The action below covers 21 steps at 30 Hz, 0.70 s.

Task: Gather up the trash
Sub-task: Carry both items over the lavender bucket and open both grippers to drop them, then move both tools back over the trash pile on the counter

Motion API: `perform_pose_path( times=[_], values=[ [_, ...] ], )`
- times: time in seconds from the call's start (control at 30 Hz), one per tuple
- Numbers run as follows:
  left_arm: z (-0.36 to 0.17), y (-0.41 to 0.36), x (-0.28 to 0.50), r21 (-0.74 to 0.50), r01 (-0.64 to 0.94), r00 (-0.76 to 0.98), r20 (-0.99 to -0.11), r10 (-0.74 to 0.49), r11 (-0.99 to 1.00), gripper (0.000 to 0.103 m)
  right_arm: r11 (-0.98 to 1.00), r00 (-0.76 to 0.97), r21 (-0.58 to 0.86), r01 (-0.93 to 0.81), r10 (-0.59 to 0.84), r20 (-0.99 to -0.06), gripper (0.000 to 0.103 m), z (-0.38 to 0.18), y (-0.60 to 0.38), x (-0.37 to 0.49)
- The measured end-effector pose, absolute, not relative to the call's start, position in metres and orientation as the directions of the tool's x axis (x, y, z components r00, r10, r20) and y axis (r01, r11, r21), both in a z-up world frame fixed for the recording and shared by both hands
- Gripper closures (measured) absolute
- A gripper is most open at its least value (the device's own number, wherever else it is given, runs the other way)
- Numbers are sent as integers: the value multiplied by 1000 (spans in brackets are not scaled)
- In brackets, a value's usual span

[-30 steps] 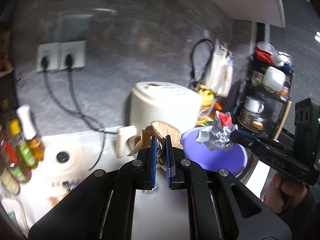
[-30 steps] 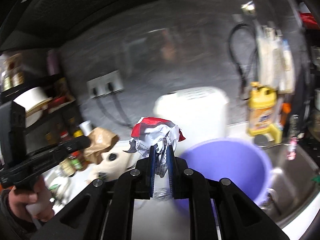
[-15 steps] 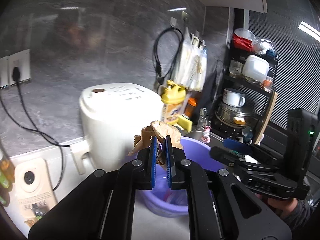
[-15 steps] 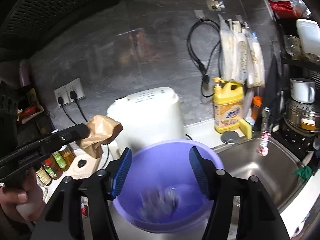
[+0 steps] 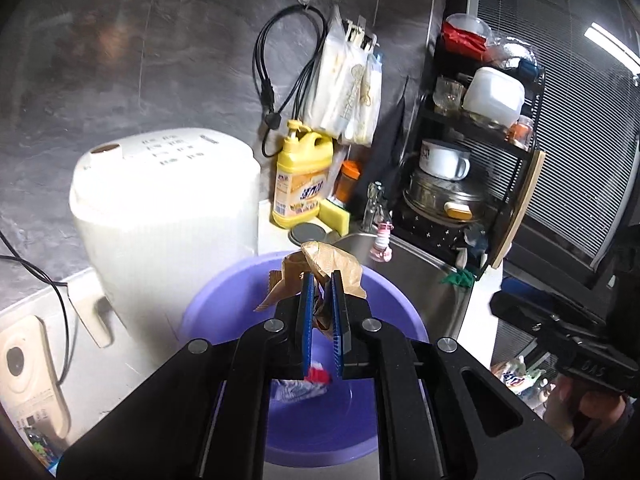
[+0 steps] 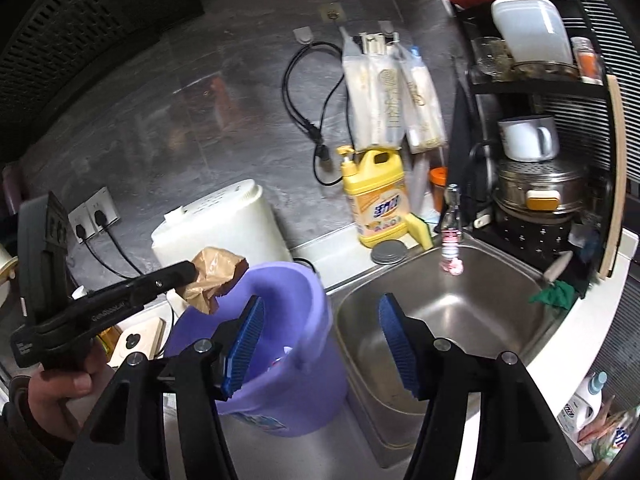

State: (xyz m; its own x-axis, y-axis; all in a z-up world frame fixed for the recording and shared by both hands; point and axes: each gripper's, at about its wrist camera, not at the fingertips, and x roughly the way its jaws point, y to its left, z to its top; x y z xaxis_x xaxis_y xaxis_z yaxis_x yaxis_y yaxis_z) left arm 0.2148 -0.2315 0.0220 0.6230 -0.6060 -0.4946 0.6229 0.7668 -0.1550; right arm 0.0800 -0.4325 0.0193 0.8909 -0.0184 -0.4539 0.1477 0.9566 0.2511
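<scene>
Brown paper over the purple bucket

My left claw (image 5: 320, 300) pinches crumpled brown paper (image 5: 328, 268) above the purple bucket (image 5: 208, 304); my right claw (image 6: 320, 344) gapes empty beside it.

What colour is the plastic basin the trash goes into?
Purple, or lavender. The round plastic basin shows best in the right wrist view, standing beside the steel sink.
</scene>
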Motion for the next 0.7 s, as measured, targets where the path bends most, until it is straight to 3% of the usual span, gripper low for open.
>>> perform_pose_path(
  times=[0.07, 0.13, 0.17, 0.2, 0.37, 0.5, 0.7],
  values=[
    [21, -232, 217, -157, 623, 621, -498, -606, 767, 93, 955, 891, 253, 155, -24, -454, 43, 18, -436, 76],
    [22, -229, 216, -151, 615, 627, -502, -596, 774, 81, 953, 890, 258, 158, -24, -456, 41, 17, -436, 74],
    [24, -226, 215, -148, 598, 644, -497, -582, 788, 55, 952, 890, 262, 159, -23, -455, 35, 15, -435, 72],
    [26, -217, 212, -157, 584, 662, -475, -580, 796, 40, 951, 891, 265, 161, -24, -454, 28, 15, -434, 71],
    [37, -183, 197, -141, 518, 725, -450, -521, 844, 39, 950, 893, 272, 156, -18, -449, 23, 16, -429, 65],
    [46, -146, 182, -131, 458, 772, -431, -467, 879, 17, 953, 903, 270, 138, -9, -429, 9, 22, -417, 61],
    [47, -89, 164, -117, 359, 820, -435, -373, 926, 12, 961, 902, 274, 31, 91, -421, 8, 22, -379, 59]
  ],
)
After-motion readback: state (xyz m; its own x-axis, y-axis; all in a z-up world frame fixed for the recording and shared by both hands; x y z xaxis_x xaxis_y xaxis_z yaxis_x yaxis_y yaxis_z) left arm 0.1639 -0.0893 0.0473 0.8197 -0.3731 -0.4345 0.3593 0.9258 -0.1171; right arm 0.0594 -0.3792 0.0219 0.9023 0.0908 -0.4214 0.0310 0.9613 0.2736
